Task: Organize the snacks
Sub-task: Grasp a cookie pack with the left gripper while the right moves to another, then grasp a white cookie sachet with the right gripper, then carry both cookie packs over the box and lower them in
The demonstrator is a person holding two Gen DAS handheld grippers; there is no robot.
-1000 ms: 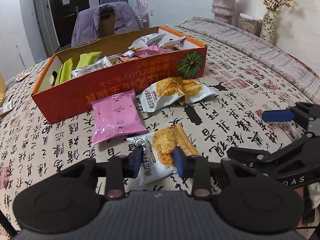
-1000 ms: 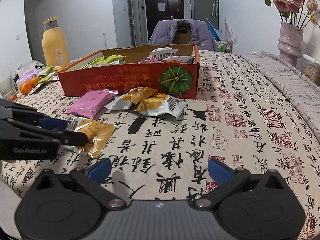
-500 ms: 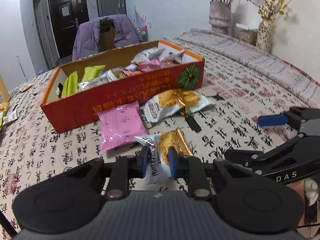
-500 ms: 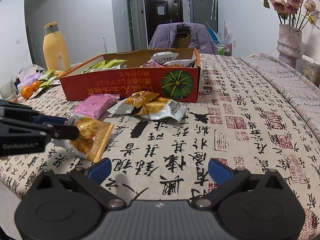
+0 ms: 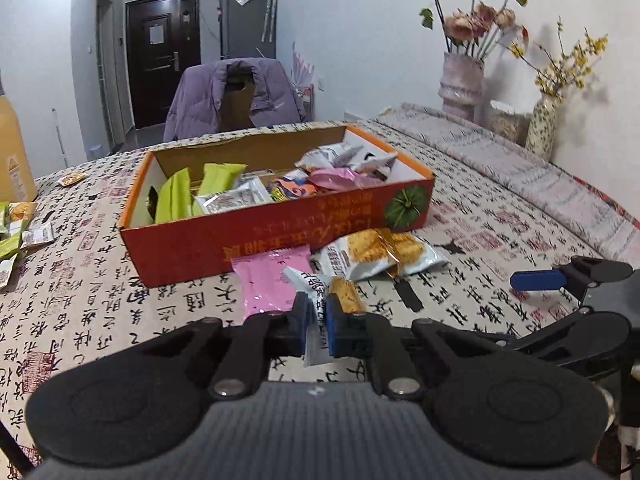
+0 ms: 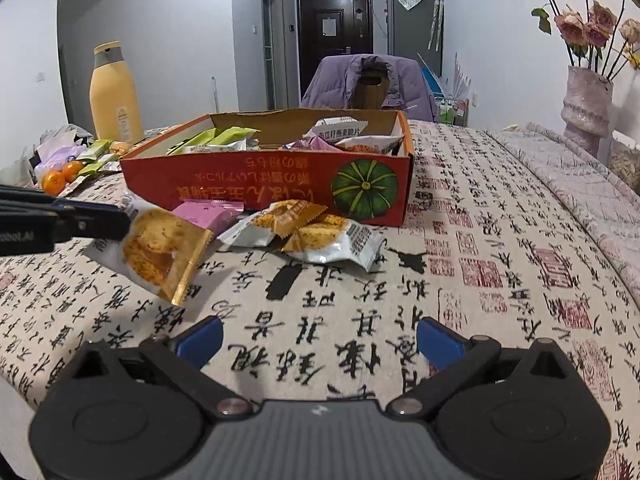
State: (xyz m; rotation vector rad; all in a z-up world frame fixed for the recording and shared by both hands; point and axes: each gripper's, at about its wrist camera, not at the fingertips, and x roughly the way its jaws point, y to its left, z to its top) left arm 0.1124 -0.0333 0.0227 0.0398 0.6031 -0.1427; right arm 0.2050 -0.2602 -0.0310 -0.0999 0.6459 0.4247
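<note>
My left gripper point(image 5: 318, 320) is shut on a white-and-orange cracker packet point(image 5: 320, 300) and holds it above the table; in the right wrist view the packet point(image 6: 160, 252) hangs tilted from the left gripper point(image 6: 120, 222). An orange cardboard box point(image 5: 276, 240) with several snack packets stands behind it, also in the right wrist view point(image 6: 272, 184). A pink packet point(image 5: 268, 280) and two cracker packets point(image 5: 380, 254) lie before the box. My right gripper point(image 6: 320, 338) is open and empty over the tablecloth, and shows at the right of the left wrist view point(image 5: 536, 280).
A yellow bottle point(image 6: 114, 96), oranges point(image 6: 54, 180) and loose packets point(image 5: 20, 232) lie at the table's left. Flower vases point(image 5: 460, 84) stand at the back right. A chair with a purple jacket point(image 5: 236, 96) is behind the table.
My left gripper closed on the cracker packet and lifted it off the table, rising toward the box. The right gripper stayed open and nearly still.
</note>
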